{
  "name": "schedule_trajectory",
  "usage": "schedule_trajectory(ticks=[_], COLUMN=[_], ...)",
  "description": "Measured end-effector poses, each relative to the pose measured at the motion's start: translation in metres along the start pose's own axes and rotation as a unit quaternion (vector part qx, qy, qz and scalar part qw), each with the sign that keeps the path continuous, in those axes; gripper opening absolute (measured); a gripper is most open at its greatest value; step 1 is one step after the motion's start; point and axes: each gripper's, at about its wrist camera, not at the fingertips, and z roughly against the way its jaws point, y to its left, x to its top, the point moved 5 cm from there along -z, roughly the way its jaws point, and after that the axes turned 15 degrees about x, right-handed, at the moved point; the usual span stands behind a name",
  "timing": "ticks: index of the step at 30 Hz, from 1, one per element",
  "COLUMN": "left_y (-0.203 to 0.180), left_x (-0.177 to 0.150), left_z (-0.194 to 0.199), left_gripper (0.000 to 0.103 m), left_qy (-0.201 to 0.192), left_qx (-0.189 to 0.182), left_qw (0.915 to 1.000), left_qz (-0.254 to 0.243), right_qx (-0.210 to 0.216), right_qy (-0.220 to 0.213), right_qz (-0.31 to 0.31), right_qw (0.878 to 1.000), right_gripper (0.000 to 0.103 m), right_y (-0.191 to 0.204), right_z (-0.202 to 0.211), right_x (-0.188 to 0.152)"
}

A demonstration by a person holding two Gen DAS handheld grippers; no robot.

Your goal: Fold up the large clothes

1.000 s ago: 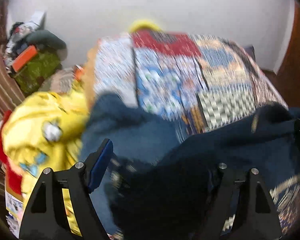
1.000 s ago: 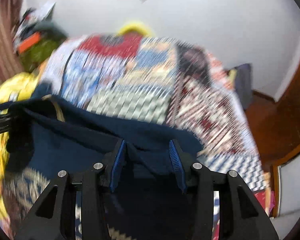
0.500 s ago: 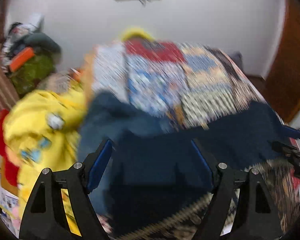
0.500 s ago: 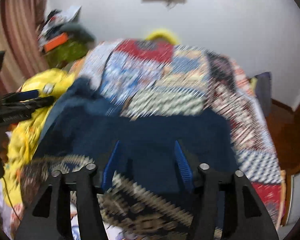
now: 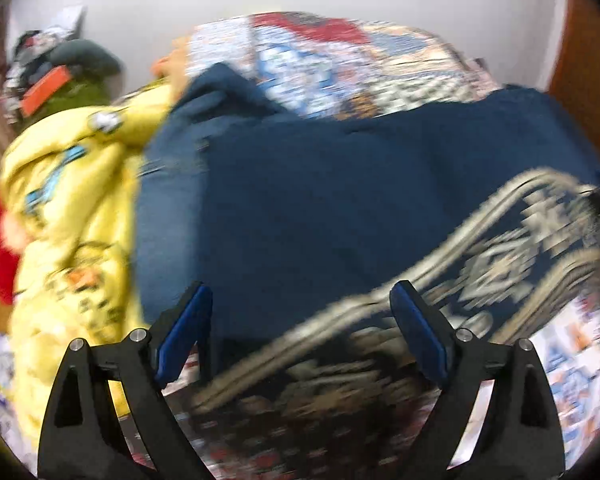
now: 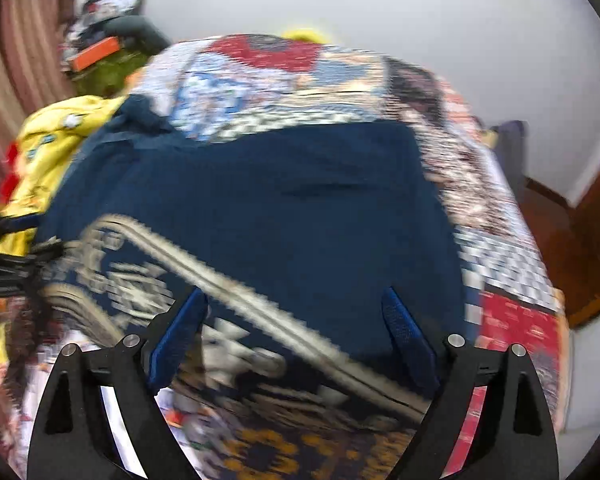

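- Where your navy garment (image 5: 340,200) lies now is flat across the near half of the bed (image 5: 340,60), its plain dark blue part toward the far side and its cream-and-gold patterned band (image 5: 500,264) running slantwise along the near edge.
- From the right wrist view you see the same navy garment (image 6: 280,208) spread wide, with the patterned band (image 6: 220,276) crossing from the left down toward your right tongs.
- Your left tongs (image 5: 300,336) stand wide open just above the near hem, blue pads apart, nothing between them.
- Your right tongs (image 6: 294,334) are likewise spread open over the patterned edge, holding nothing.
- At the left edge of the right wrist view you catch the dark frame of the other tongs beside the cloth's left corner.
- Under the garment lies the patchwork quilt (image 6: 300,68), in red, blue and checked squares, covering the bed as far as the wall.
- Just left of the garment you have a lighter blue piece of clothing (image 5: 168,200), partly tucked beneath it; motion blur hides its shape.
- Beyond that, a yellow printed garment (image 5: 68,208) is heaped at the bed's left side, something red (image 5: 0,248) beside it.
- Farther off, in the left corner, a pile of belongings with an orange box (image 6: 96,53) sits against the white wall (image 6: 420,8).
- On the right you see a brown wooden door (image 6: 596,208).
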Motion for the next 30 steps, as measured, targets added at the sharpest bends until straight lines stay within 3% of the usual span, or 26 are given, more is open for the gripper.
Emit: schedule_trajectory(ticks=[3, 8, 13, 17, 20, 23, 26, 30], left_y=[0.027, 0.070, 0.099, 0.100, 0.084, 0.060, 0.037, 0.020], left_x=[-0.018, -0.044, -0.055, -0.050, -0.045, -0.045, -0.047, -0.055], left_z=[-0.011, -0.008, 0.019, 0.046, 0.059, 0.057, 0.048, 0.023], left_gripper=[0.092, 0.092, 0.092, 0.092, 0.092, 0.091, 0.090, 0.090], left_qy=[0.020, 0.039, 0.042, 0.030, 0.029, 0.047, 0.060, 0.097], left_qx=[0.045, 0.089, 0.074, -0.010, -0.097, -0.185, -0.241, -0.285], left_qw=[0.9988, 0.9948, 0.9931, 0.9904, 0.9807, 0.9600, 0.9402, 0.9140], left_qz=[0.005, 0.031, 0.081, 0.135, 0.167, 0.205, 0.233, 0.271], right_qx=[-0.018, -0.075, -0.100, -0.102, -0.099, -0.086, -0.078, -0.075], right_qy=[0.001, 0.021, 0.024, -0.001, -0.026, -0.040, -0.044, -0.038], right_qz=[-0.011, -0.038, -0.051, -0.046, -0.042, -0.036, -0.020, 0.005], right_qw=[1.000, 0.996, 0.993, 0.994, 0.994, 0.995, 0.996, 0.996], right_gripper=[0.090, 0.090, 0.090, 0.090, 0.090, 0.090, 0.090, 0.090], right_y=[-0.018, -0.050, -0.066, -0.060, -0.049, -0.037, -0.022, -0.007], right_z=[0.012, 0.032, 0.062, 0.089, 0.104, 0.109, 0.105, 0.095], right_x=[-0.009, -0.031, -0.046, -0.042, -0.035, -0.030, -0.027, -0.028])
